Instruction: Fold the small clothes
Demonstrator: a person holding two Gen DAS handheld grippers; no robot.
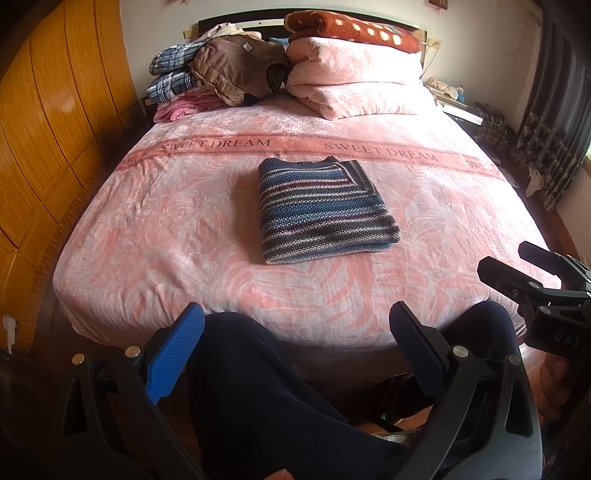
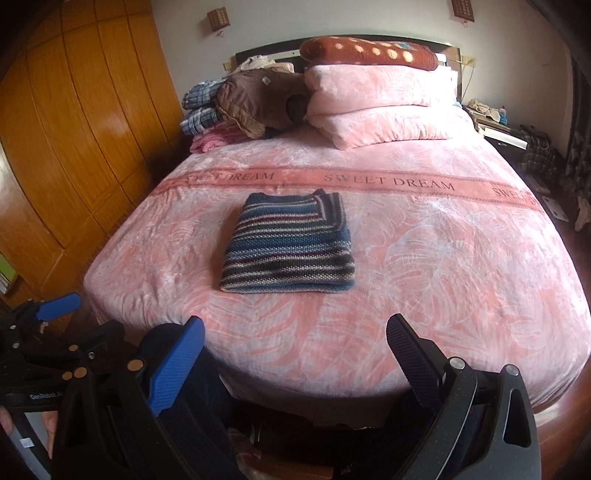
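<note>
A striped knit sweater (image 1: 325, 210) (image 2: 291, 245) in blue, grey and maroon lies folded into a neat rectangle on the middle of the pink bed (image 1: 166, 229) (image 2: 461, 266). My left gripper (image 1: 295, 332) is open, held back off the bed's near edge above a person's dark-trousered knees (image 1: 266, 387), with nothing between its fingers. My right gripper (image 2: 295, 343) is also open and empty, likewise back from the bed's foot. The right gripper shows at the right edge of the left wrist view (image 1: 532, 280); one blue finger (image 2: 59, 306) of the left gripper shows at the left of the right wrist view.
At the head of the bed lie a folded pink quilt (image 1: 354, 74) under a red dotted blanket (image 1: 351, 27), and a pile of clothes (image 1: 221, 70). A wooden wardrobe (image 1: 48, 129) lines the left side. A nightstand (image 2: 495, 125), bags and curtains stand at the right.
</note>
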